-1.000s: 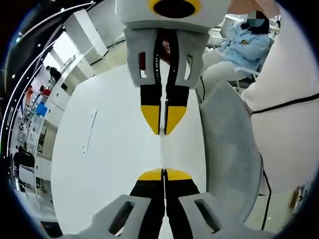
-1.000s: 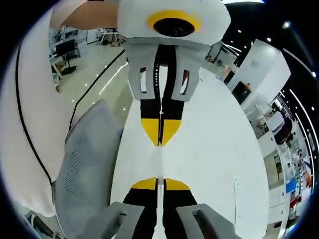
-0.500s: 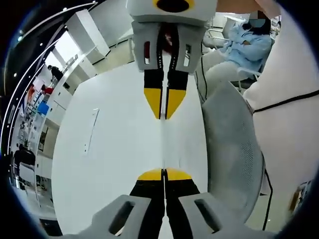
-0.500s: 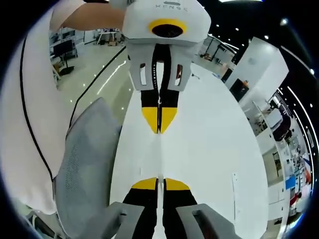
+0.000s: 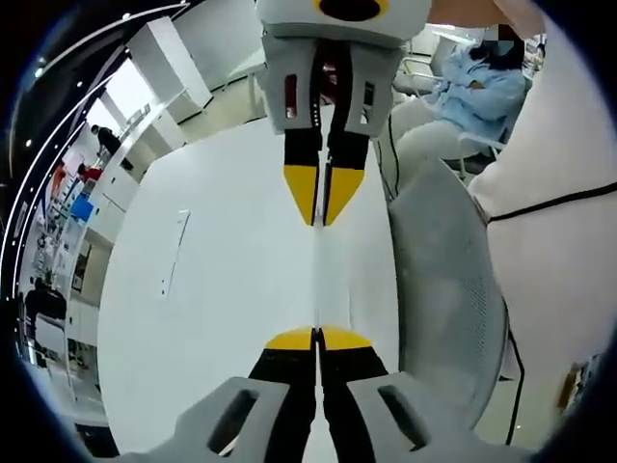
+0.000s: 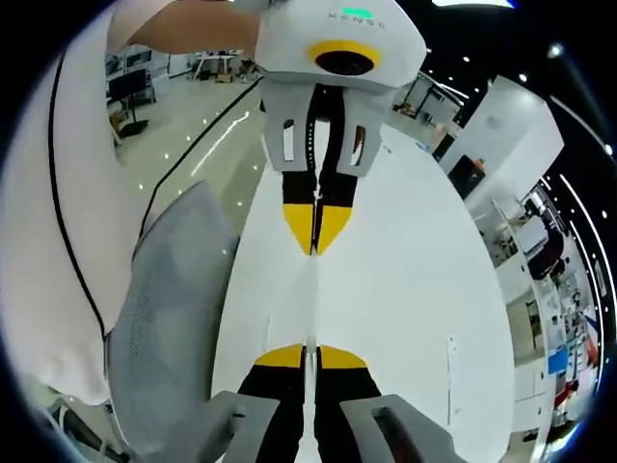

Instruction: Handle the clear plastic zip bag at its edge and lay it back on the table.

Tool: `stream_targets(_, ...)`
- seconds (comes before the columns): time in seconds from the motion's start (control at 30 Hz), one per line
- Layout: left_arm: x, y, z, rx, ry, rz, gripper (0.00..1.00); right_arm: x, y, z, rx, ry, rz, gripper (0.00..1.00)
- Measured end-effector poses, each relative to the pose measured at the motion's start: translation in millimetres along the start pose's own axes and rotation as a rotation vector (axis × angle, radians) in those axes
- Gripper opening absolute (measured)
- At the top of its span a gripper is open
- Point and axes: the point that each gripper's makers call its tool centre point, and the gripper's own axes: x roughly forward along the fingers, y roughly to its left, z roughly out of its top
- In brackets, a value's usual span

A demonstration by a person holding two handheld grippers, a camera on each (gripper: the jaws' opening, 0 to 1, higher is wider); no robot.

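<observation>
left gripper view: left gripper [image 5: 317, 340] and right gripper [image 5: 324, 210] both pinched on clear zip bag [image 5: 317, 275] edge, stretched betw. them above white table [image 5: 222, 289]; grippers drawn further apart, bag now taut, not yet laid down.

white table [image 5: 222, 289], grey mesh chair [image 5: 448, 280]

text: faint grey lettering, roughly "HENSE", not surely legible | on: white housing top of left gripper [image 6: 315, 243], right gripper view | other readable text: none
</observation>
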Motion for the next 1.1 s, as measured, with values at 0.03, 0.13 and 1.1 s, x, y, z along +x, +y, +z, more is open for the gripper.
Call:
stream_targets(0.03, 1, 0.4, 0.4, 0.013, 0.001, 0.005, 0.0, 0, 0, -0.4, -0.001, 0.003, 0.001, 0.0)
stream_targets(0.13, 2, -3.4, 4.3, 0.004, -0.003, -0.001, 0.0, 1, 2, -0.8, -0.002, 0.005, 0.005, 0.0)
stream_targets(1.1, 4, 1.9, 0.9, -0.045, -0.007, 0.018, 0.0, 2, 0, 17.8, 0.024, -0.051, 0.005, 0.03)
